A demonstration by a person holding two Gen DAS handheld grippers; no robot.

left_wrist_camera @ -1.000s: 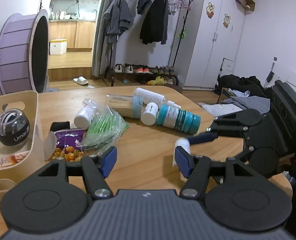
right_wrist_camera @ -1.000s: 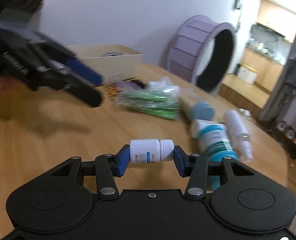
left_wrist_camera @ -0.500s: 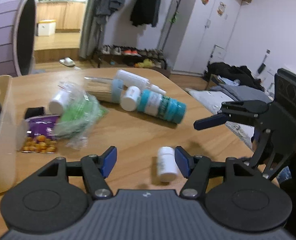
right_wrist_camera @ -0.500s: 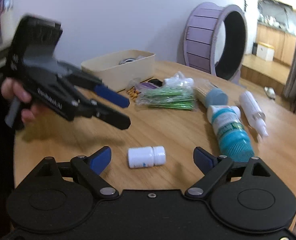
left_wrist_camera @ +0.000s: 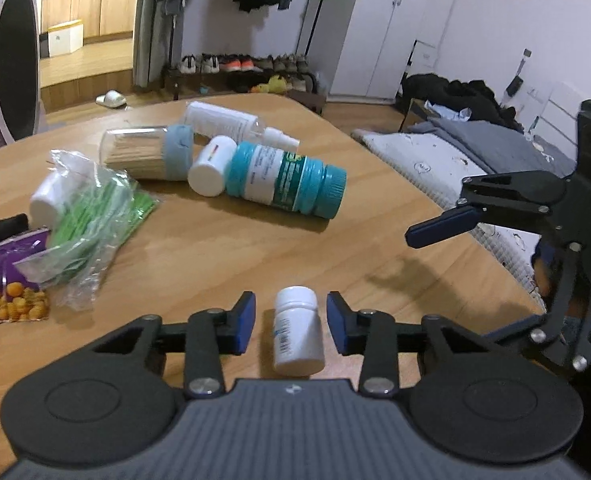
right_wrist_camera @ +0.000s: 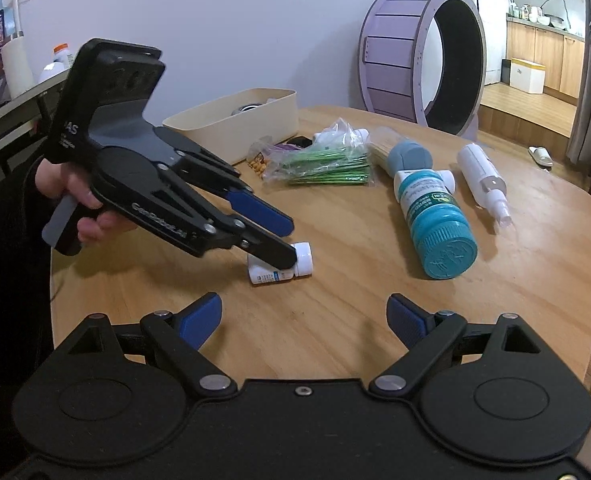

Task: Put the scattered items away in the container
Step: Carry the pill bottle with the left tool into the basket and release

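A small white pill bottle (left_wrist_camera: 297, 330) lies on the wooden table (left_wrist_camera: 375, 248) between the blue pads of my left gripper (left_wrist_camera: 291, 322). The jaws are closing, with a small gap still showing on each side of the bottle. In the right wrist view the left gripper (right_wrist_camera: 287, 242) reaches down over the same bottle (right_wrist_camera: 301, 262), held by a hand (right_wrist_camera: 75, 196). My right gripper (right_wrist_camera: 303, 316) hangs wide open and empty, short of the bottle; it also shows as the right gripper (left_wrist_camera: 451, 284) at the right edge. The cream container (right_wrist_camera: 231, 120) stands at the table's far left.
A teal-capped bottle (right_wrist_camera: 431, 216), a spray bottle (right_wrist_camera: 481, 176), a toothpick jar (left_wrist_camera: 147, 152), a bag of green sticks (right_wrist_camera: 327, 164), a purple snack packet (left_wrist_camera: 11, 280) and another white bottle (left_wrist_camera: 211, 166) lie scattered. A purple wheel (right_wrist_camera: 419, 60) stands behind the table.
The right gripper let go of the white bottle onto the table, opened wide and drew back. The left gripper swung over to straddle the bottle and its jaws narrowed.
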